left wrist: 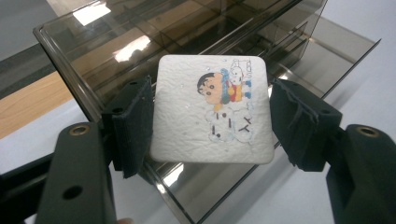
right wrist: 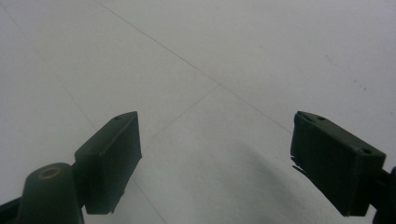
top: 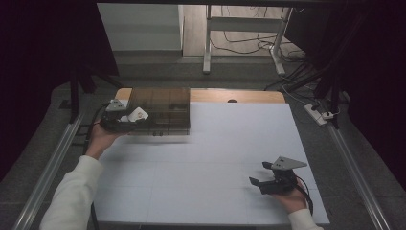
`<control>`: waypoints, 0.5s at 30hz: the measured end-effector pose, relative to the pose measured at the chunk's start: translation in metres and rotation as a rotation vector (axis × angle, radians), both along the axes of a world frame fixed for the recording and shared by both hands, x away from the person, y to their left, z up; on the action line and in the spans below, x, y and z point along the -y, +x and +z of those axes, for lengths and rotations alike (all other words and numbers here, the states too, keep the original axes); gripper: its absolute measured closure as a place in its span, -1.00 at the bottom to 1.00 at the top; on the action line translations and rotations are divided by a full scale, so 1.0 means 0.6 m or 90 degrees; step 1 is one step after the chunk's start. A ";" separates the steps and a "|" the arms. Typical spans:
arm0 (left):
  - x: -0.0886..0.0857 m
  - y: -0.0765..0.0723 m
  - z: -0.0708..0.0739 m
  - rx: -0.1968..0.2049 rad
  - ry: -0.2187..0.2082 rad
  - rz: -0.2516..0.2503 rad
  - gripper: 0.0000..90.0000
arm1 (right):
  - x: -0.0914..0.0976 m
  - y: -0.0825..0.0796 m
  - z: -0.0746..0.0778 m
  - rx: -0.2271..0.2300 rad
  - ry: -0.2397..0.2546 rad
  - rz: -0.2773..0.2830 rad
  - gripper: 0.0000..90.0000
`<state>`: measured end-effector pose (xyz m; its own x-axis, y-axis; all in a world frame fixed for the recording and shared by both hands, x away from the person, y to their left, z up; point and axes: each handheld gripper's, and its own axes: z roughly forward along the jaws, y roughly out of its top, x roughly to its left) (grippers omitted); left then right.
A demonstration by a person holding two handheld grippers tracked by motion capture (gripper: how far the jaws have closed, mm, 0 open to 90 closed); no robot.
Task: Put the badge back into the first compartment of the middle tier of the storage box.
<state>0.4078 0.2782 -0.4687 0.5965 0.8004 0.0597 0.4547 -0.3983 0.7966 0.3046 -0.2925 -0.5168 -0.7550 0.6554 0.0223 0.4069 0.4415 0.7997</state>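
High view: L gripper is seen at the smoked clear-plastic compartment box, far-left on the white tabletop; grey floor, cables beyond.
L gripper view: white square cartoon-print coaster is clamped between closed pads; a level, slow release is advised.
R gripper view: R gripper is held wide open, empty

White square coaster (cartoon print), held flat over smoky organizer box
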 end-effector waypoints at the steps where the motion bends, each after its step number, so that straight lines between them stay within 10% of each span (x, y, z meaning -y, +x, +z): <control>1: 0.000 0.000 -0.001 -0.003 -0.003 -0.003 -0.27 | 0.000 0.000 0.000 0.000 0.000 0.000 -0.65; 15: 0.000 -0.006 -0.016 -0.003 0.022 0.007 -0.37 | -0.001 0.001 -0.002 -0.002 0.003 0.003 -0.65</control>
<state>0.4044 0.2780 -0.4786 0.5874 0.8048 0.0849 0.4632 -0.4204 0.7802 0.3051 -0.2919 -0.5177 -0.7578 0.6519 0.0280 0.4079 0.4399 0.8000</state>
